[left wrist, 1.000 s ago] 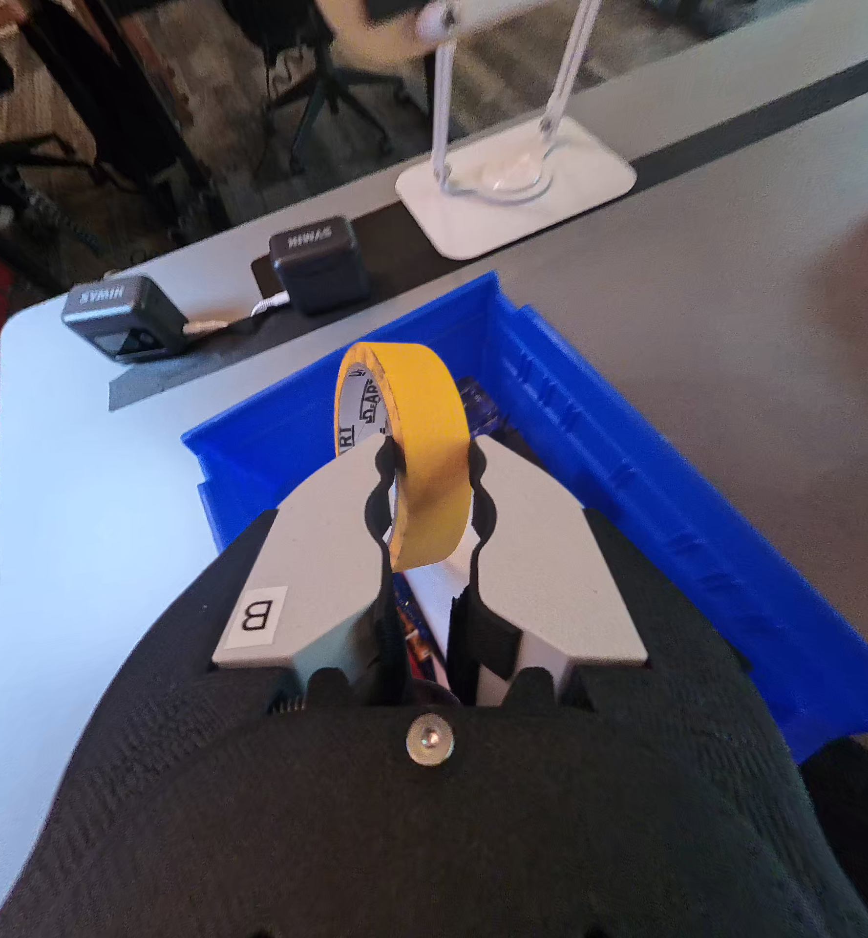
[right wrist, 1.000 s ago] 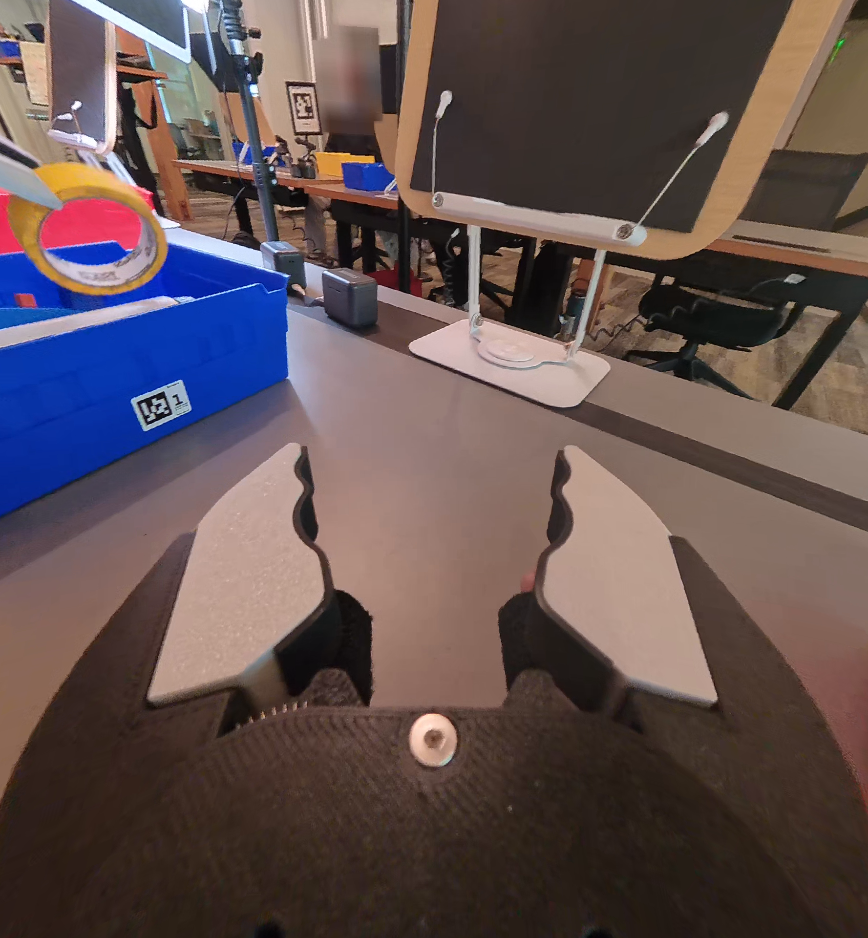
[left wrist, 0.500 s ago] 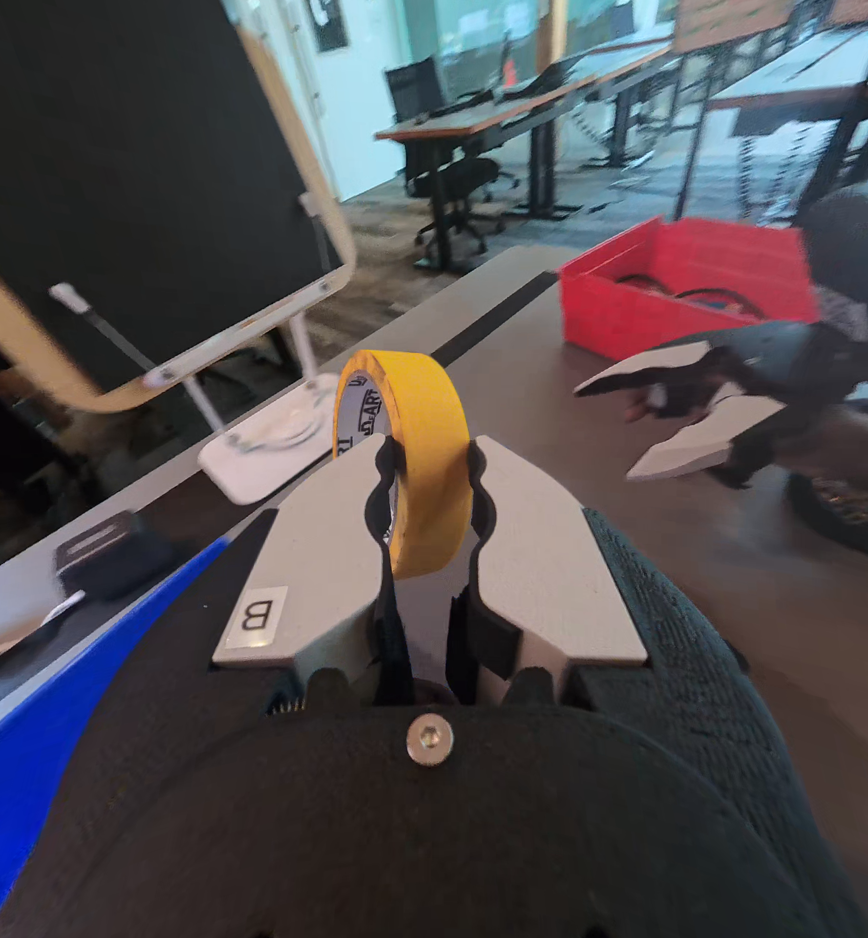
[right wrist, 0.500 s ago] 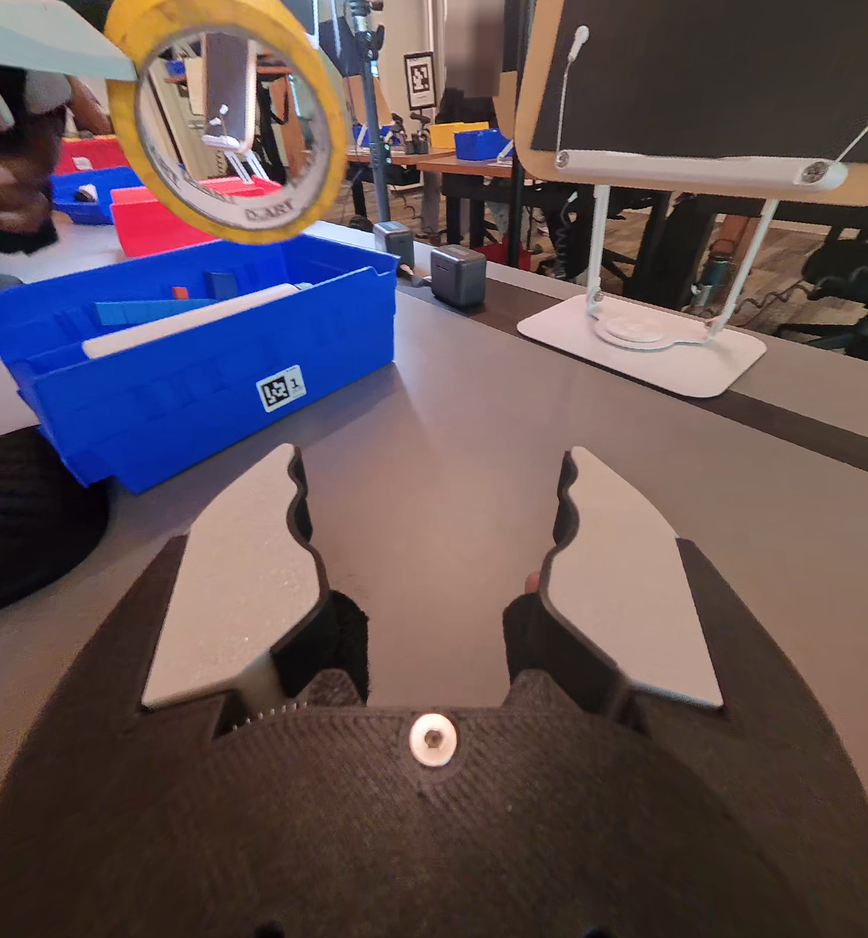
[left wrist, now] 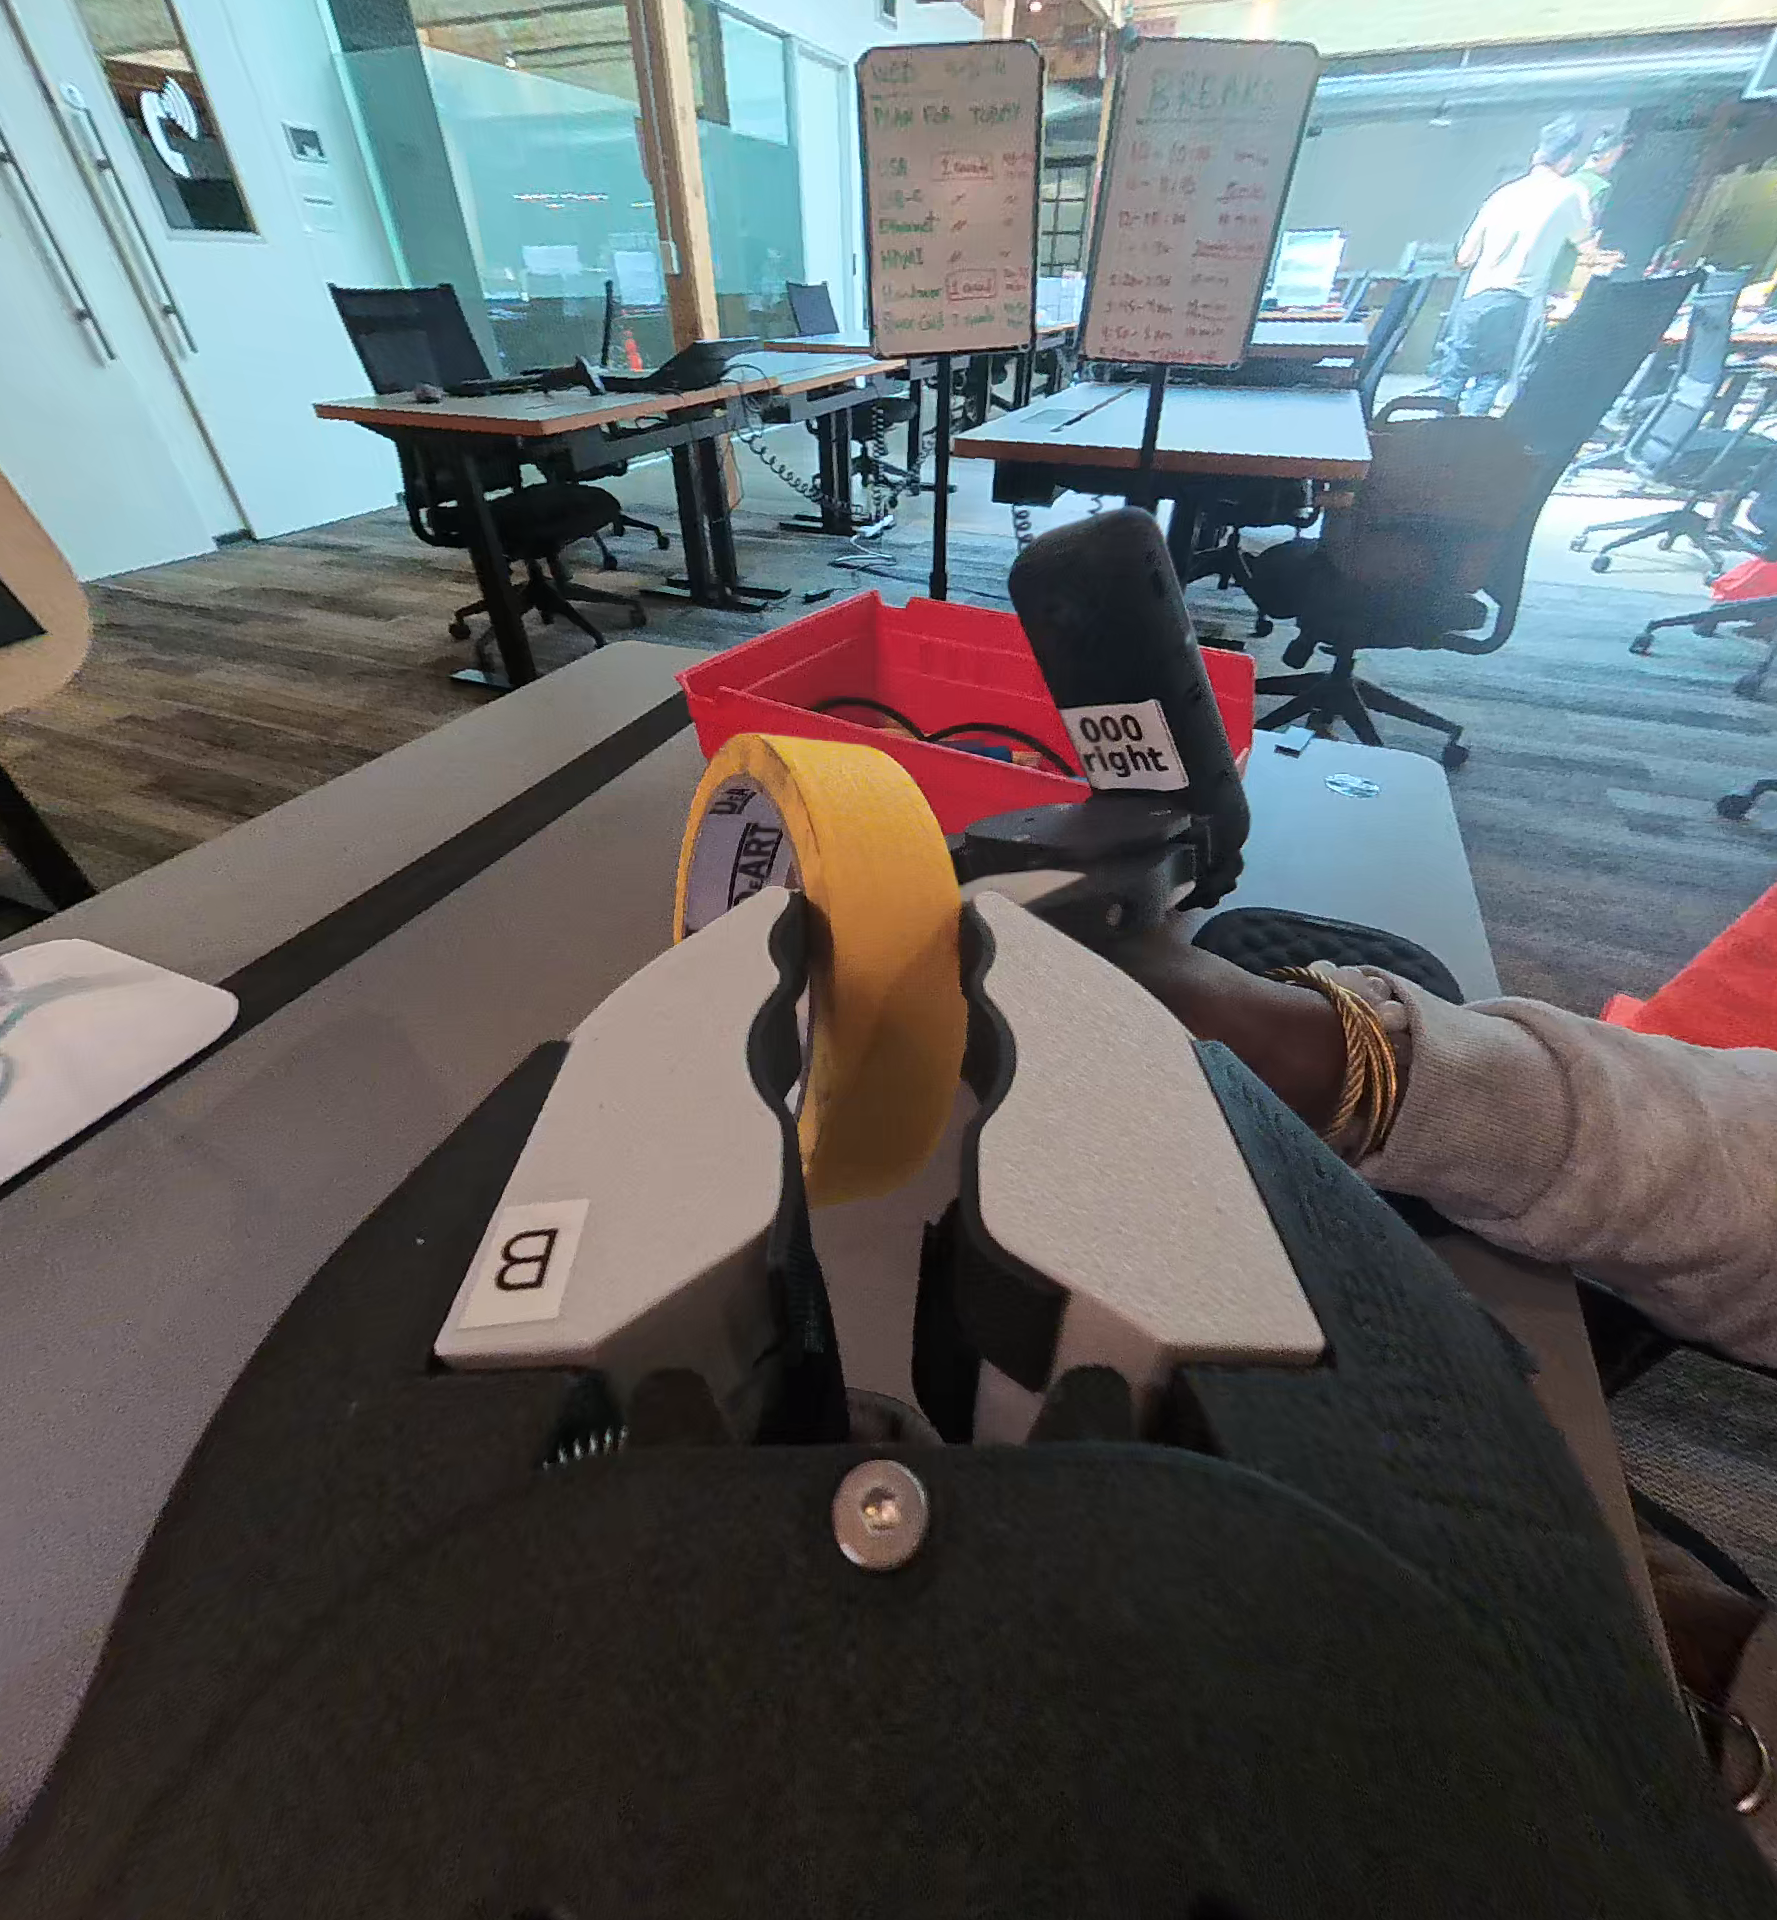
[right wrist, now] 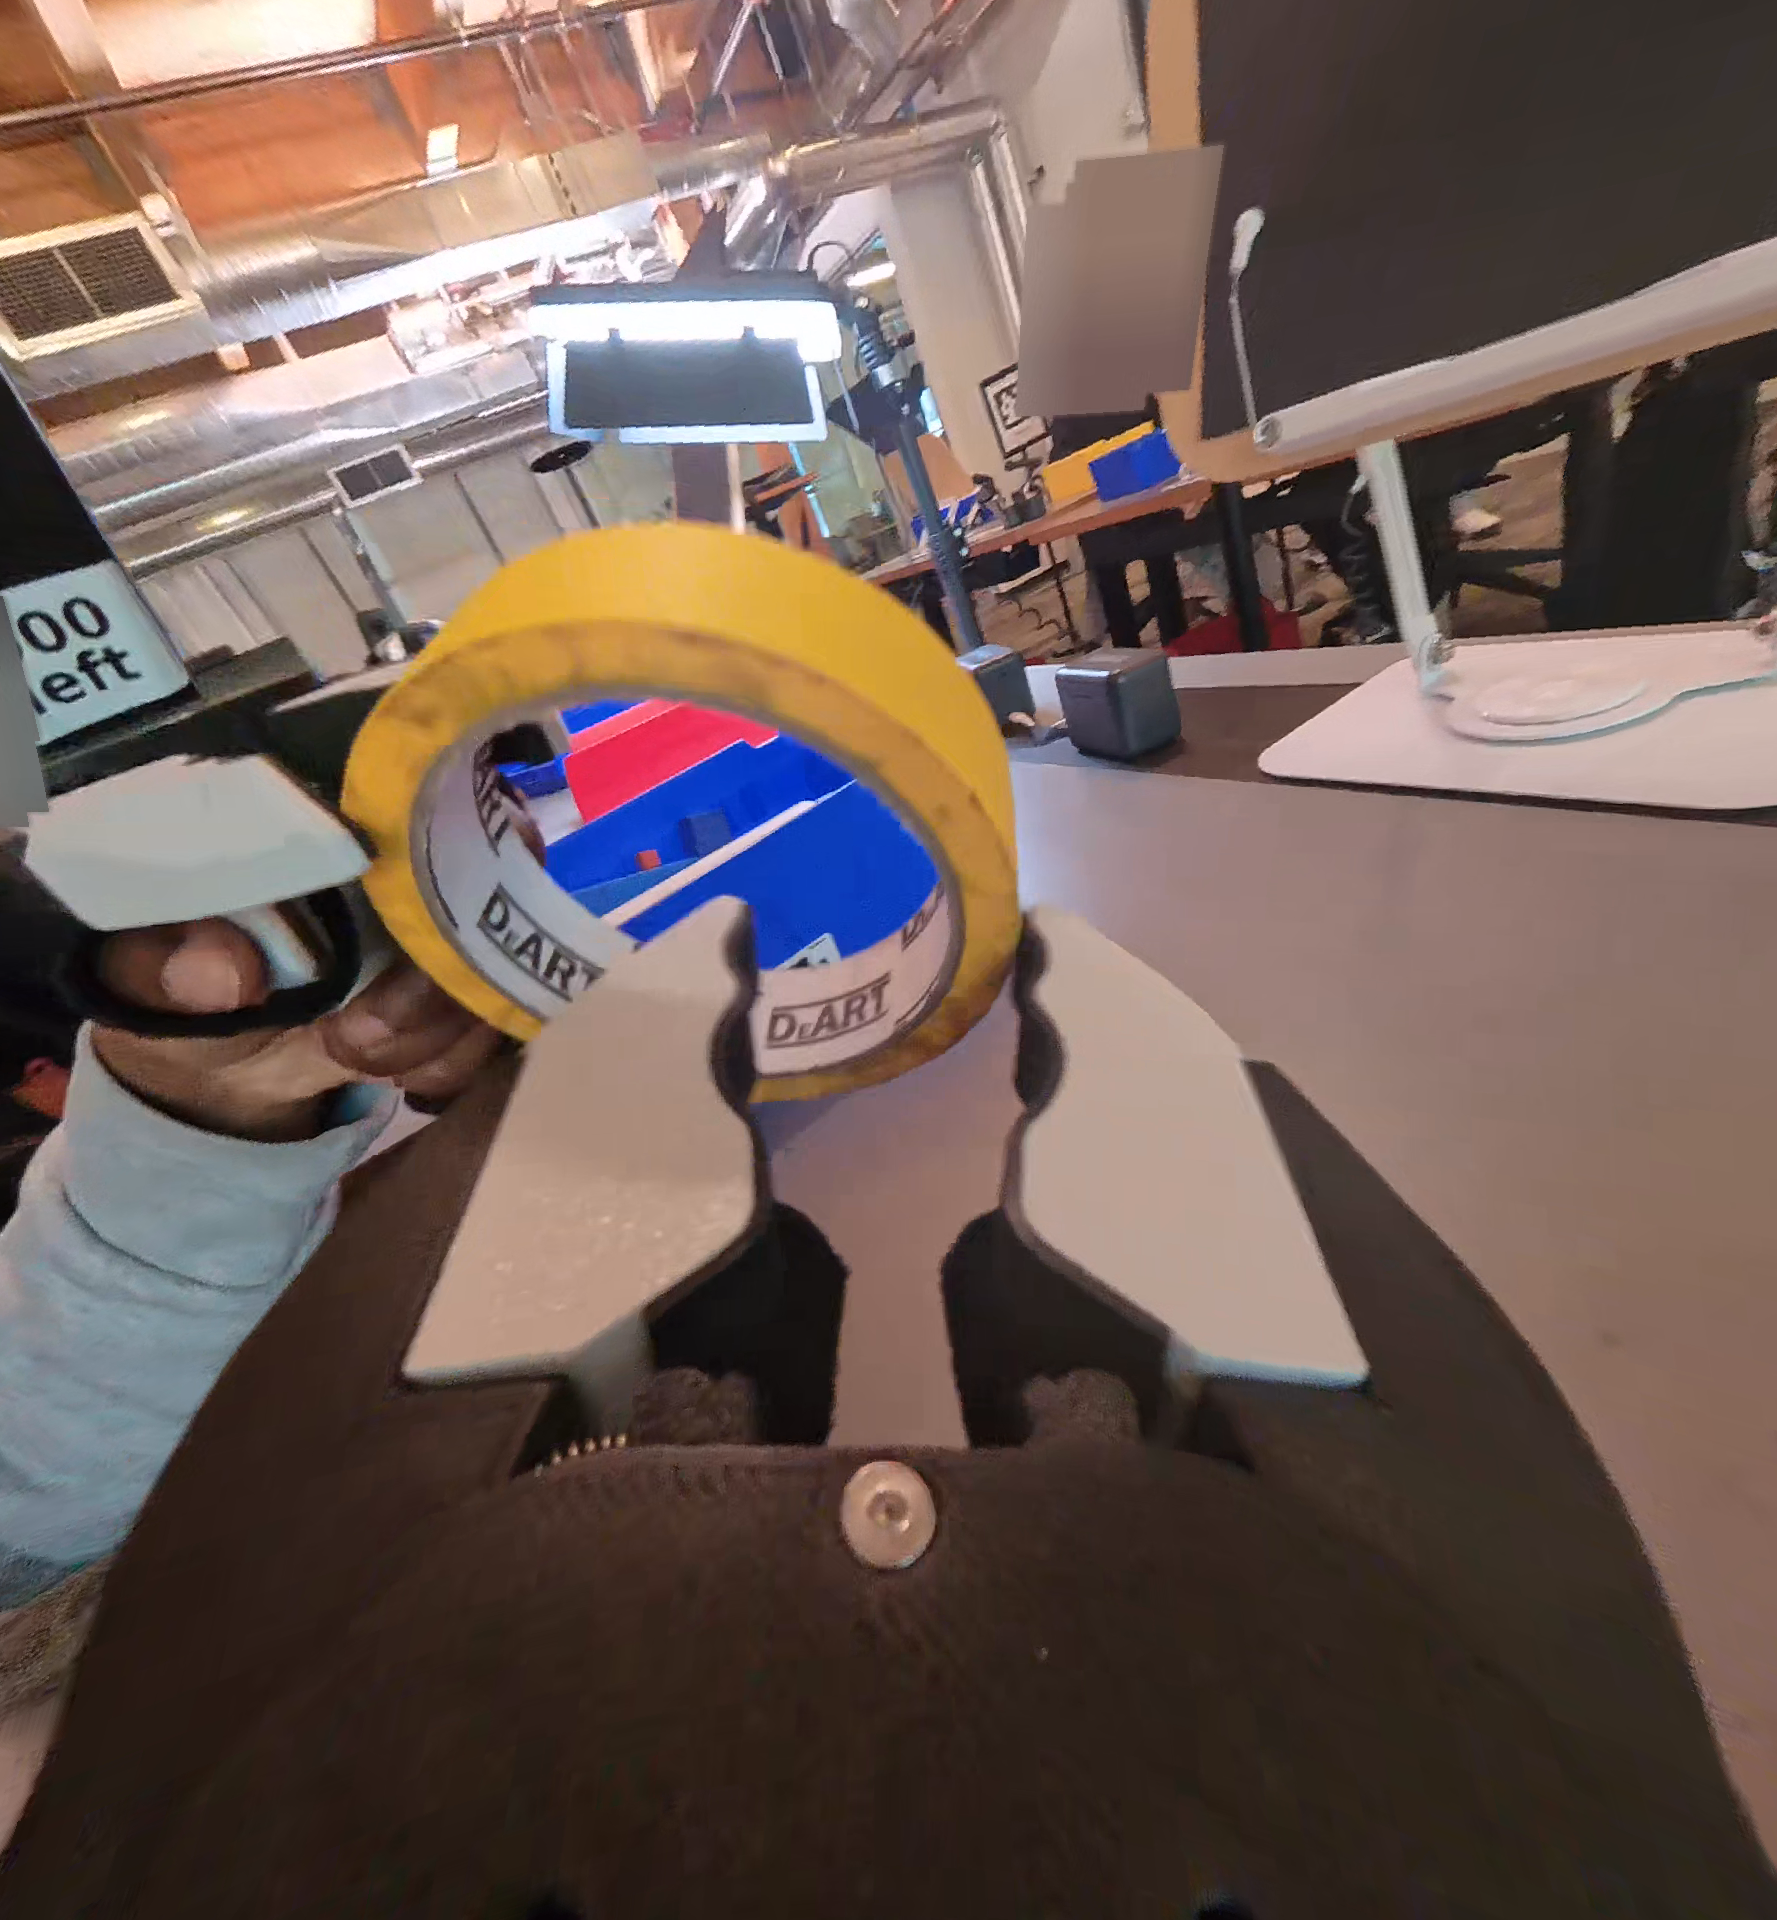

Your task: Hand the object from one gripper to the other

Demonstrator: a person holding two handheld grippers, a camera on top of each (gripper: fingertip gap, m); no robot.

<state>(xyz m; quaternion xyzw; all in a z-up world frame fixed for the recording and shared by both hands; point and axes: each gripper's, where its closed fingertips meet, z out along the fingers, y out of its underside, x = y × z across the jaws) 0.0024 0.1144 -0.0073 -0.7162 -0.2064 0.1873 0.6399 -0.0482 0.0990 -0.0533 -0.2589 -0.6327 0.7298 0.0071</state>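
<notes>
Grey table under both my grippers. Left gripper is pinching the yellow tape roll on edge, off the table. Right gripper is spread, one finger through the roll's hole, the other outside its rim, not clamped. Blue bin visible through the hole.

Grey fingers, black bodies, seemingly grey sleeves

The tape roll is held up over the table, clamped in the left gripper. The right gripper is placed around its near rim, seemingly not closed. A bin is set behind.
</notes>
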